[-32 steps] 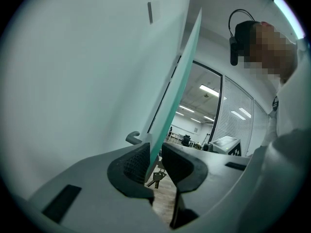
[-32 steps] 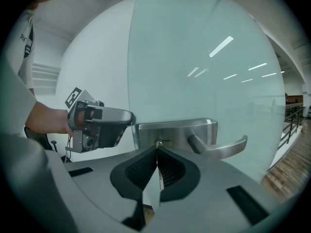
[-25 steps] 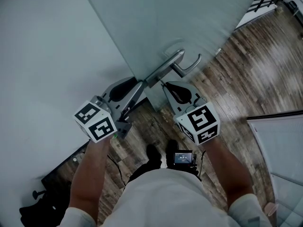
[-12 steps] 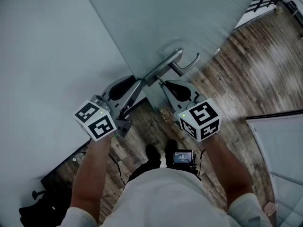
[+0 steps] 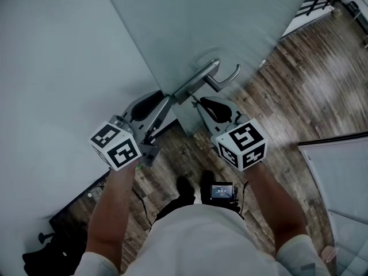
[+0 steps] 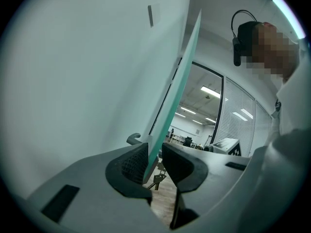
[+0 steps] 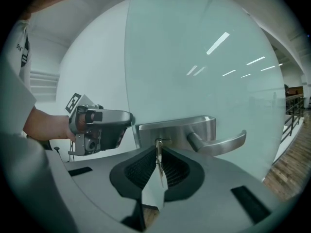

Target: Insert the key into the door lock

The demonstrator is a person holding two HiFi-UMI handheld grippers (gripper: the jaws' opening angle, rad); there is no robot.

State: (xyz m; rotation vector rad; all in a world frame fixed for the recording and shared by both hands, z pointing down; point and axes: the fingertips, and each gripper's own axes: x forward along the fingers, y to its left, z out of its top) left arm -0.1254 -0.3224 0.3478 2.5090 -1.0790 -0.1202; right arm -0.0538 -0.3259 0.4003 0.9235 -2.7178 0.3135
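Note:
The glass door (image 5: pixel 201 22) stands ajar, with a metal lock plate (image 5: pixel 198 79) and lever handle (image 5: pixel 227 79) near its edge. My left gripper (image 5: pixel 167 99) grips that edge: in the left gripper view the jaws (image 6: pixel 153 161) sit one on each side of the green glass edge (image 6: pixel 180 81). My right gripper (image 5: pixel 198 102) is shut on the key (image 7: pixel 158 157), held upright edge-on. The key's tip is at the keyhole in the lock plate (image 7: pixel 180 130), left of the handle (image 7: pixel 218 142). More keys (image 6: pixel 158 178) hang beyond the left jaws. The left gripper (image 7: pixel 131 122) shows at the door's edge.
A pale wall (image 5: pixel 57 50) runs along the left of the door. Dark wood floor (image 5: pixel 299 85) spreads to the right, with a white panel (image 5: pixel 345 177) at the far right. A black stand and cables (image 5: pixel 57 234) lie at the lower left. A small screen (image 5: pixel 222 190) hangs at the person's waist.

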